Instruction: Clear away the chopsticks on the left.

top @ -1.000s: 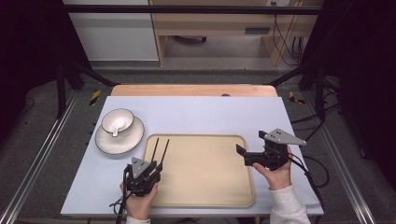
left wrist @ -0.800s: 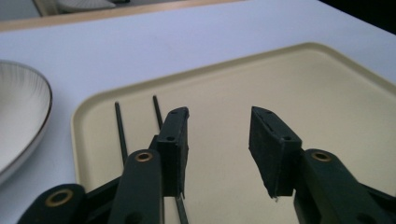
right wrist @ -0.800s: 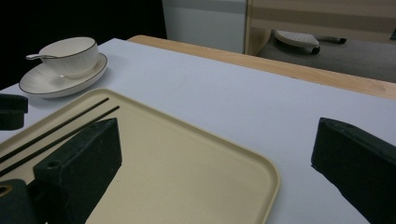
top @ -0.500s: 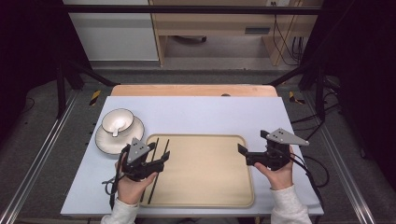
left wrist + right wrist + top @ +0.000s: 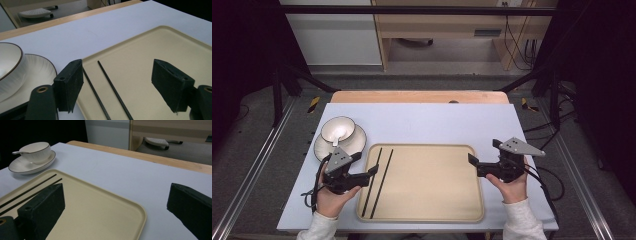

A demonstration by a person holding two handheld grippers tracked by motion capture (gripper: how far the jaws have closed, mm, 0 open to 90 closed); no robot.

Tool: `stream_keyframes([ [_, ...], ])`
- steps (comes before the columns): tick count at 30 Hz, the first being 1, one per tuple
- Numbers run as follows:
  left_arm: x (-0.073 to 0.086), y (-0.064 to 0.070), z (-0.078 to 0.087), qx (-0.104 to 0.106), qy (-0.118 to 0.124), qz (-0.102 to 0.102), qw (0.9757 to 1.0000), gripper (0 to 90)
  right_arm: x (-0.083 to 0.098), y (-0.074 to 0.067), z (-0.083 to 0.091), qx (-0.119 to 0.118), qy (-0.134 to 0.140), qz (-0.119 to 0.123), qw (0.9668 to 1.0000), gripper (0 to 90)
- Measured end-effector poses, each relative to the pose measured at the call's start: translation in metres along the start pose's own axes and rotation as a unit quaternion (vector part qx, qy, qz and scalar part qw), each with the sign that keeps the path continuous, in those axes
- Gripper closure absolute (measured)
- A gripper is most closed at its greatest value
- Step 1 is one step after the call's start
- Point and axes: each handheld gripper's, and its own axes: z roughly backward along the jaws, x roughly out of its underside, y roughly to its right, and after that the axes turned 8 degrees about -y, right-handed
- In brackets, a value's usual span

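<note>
Chopsticks (image 5: 378,181), two, lie side by side on tray's (image 5: 432,212) left part, mid-counter (image 5: 427,120) near the front edge; high view: left gripper (image 5: 371,170) beside them, right gripper (image 5: 472,161) at tray's right edge. Left gripper view: jaws wide, empty, both sticks (image 5: 107,90) between them. Right gripper view: jaws wide, empty; one bowl (image 5: 35,148) with spoon (image 5: 16,152) on one saucer (image 5: 30,165).

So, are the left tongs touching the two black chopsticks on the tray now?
Apart. The left gripper view shows the left tongs open, with both chopsticks lying flat on the tray between the pads, clear of them.
</note>
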Motion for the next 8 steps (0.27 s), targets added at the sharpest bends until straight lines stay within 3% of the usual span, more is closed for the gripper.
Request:
stream_keyframes([
  [8,0.0122,-0.0100,0.0050,-0.012,0.008,0.005,0.9999,24.8,0.0012,-0.0001,-0.0025,0.003,-0.008,0.001,1.0000,1.8],
])
